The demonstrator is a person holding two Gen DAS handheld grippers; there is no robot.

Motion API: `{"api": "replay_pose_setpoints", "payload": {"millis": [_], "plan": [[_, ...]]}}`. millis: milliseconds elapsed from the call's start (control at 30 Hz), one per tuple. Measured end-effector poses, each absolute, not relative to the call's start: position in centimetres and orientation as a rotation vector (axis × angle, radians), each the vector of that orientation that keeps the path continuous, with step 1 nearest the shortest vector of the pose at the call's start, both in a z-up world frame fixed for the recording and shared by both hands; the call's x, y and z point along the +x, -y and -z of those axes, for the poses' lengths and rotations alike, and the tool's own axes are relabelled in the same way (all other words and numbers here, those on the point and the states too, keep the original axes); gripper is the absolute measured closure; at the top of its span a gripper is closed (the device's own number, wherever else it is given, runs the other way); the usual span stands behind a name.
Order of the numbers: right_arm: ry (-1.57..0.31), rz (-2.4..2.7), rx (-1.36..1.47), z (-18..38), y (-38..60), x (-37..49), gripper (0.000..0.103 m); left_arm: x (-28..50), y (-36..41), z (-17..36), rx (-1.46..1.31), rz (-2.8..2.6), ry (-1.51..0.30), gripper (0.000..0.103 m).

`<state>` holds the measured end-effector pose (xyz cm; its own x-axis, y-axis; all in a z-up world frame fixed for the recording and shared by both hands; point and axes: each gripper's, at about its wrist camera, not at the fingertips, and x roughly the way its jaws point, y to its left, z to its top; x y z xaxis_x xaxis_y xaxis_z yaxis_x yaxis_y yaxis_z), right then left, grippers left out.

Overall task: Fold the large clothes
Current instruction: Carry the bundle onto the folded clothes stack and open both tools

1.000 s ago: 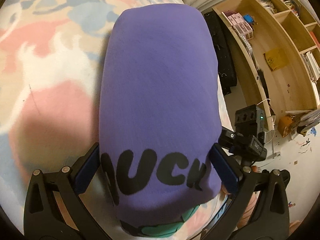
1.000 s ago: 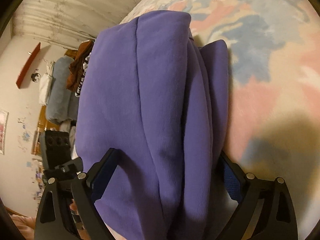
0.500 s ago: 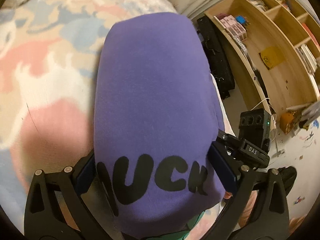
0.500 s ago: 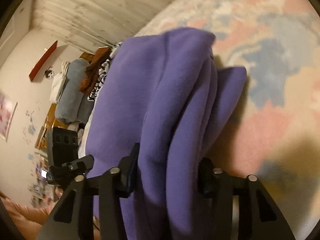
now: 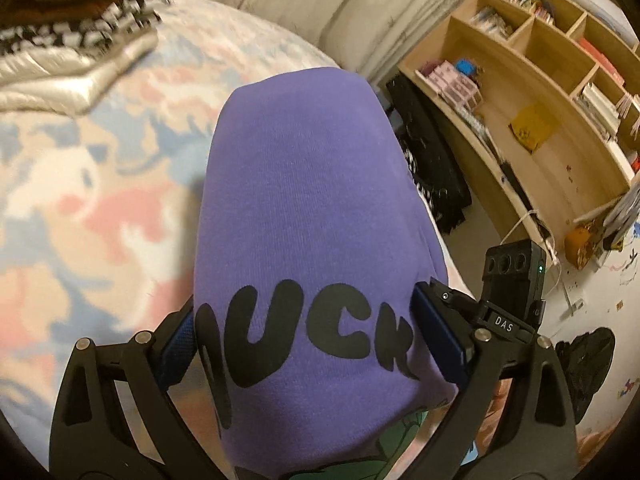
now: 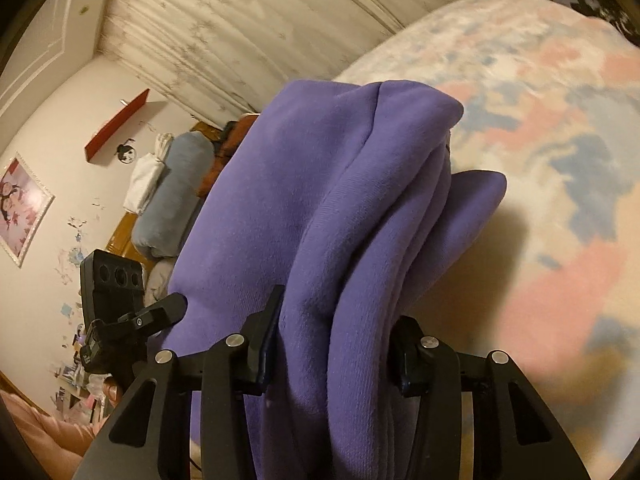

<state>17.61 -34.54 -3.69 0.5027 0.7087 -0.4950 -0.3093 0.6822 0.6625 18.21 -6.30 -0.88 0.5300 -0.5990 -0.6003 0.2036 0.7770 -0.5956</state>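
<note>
Pinching soft, bulky folded purple sweatshirt (image 6: 320, 208) in right gripper (image 6: 336, 344), left gripper (image 5: 304, 332) clamped across printed end; grabbing thick edges.

You've got soft, matt purple fleece cloth in the sweatshirt (image 5: 304, 200), its black lettering (image 5: 308, 328) printed flat and smooth. Your left tongs (image 5: 306, 332) and right tongs (image 6: 334, 348) look like matt black plastic with shiny metal rivets. The bed cover (image 5: 100, 200) reads fuzzy, the shelf (image 5: 540, 128) pale bare wood.
</note>
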Motion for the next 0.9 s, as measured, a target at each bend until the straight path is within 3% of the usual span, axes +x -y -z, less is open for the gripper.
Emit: {"api": "replay_pose_setpoints", "payload": {"millis": [267, 567, 733, 900], "plan": [[-0.758, -0.751, 0.520, -2.4, 24.9, 22.6, 0.060, 19.0, -5.9, -8.2, -0.459, 0.441, -0.783, 0.007], [-0.668, -0.872, 0.527, -10.1, 9.8, 34.6, 0.060, 29.2, -20.9, -19.6, -0.360, 0.362, -0.674, 0.007], [-0.639, -0.879, 0.557, -11.9, 2.0, 43.6, 0.060, 38.0, -28.5, -21.9, -0.340, 0.357, -0.653, 0.007], [-0.632, -0.850, 0.573, -11.2, -5.9, 53.6, 0.060, 48.0, -36.1, -20.3, -0.355, 0.345, -0.658, 0.007]]}}
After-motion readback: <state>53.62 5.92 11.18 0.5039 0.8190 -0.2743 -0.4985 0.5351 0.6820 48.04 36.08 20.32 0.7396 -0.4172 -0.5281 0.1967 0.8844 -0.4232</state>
